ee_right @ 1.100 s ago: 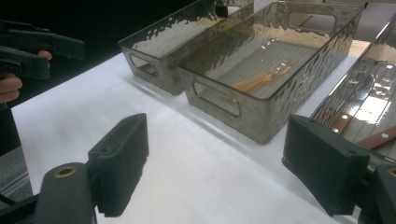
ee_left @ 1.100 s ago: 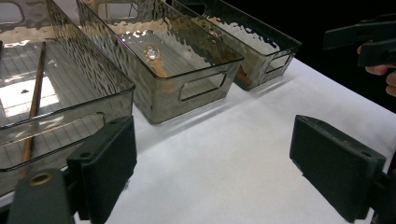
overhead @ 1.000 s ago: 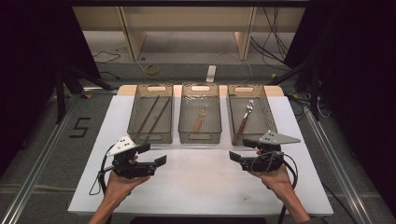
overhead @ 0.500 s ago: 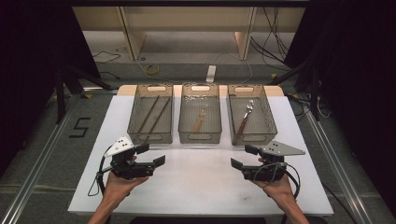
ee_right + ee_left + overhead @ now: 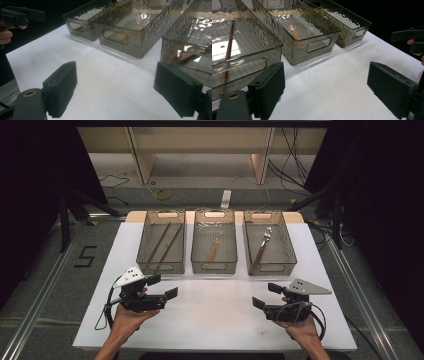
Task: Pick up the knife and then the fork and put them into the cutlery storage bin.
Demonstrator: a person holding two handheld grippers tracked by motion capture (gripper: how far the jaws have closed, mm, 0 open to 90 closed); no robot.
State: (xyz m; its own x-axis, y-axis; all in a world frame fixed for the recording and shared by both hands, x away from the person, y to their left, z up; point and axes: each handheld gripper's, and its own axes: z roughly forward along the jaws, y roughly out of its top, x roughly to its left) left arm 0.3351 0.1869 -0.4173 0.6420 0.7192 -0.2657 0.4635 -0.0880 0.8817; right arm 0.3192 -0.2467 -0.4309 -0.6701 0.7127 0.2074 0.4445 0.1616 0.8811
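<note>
Both grippers hover low over the bare white worktop [image 5: 215, 320], fingers spread wide and holding nothing: the left gripper [image 5: 166, 287] and the right gripper [image 5: 264, 295] point inward at each other. Beyond the fingers stand three bins. The left bin [image 5: 161, 266] holds two long sticks [image 5: 164, 242] lying lengthwise, likely the left gripper's reach. The middle bin [image 5: 214, 266] and right bin [image 5: 270, 267] hold small utensils, hard to identify.

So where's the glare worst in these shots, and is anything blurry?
Left gripper view: bright reflection on the left bin's floor, sparkle in the middle bin. Right gripper view: glare on the right bin; the near jaws look soft. High view: evenly lit white table, dark surroundings.
</note>
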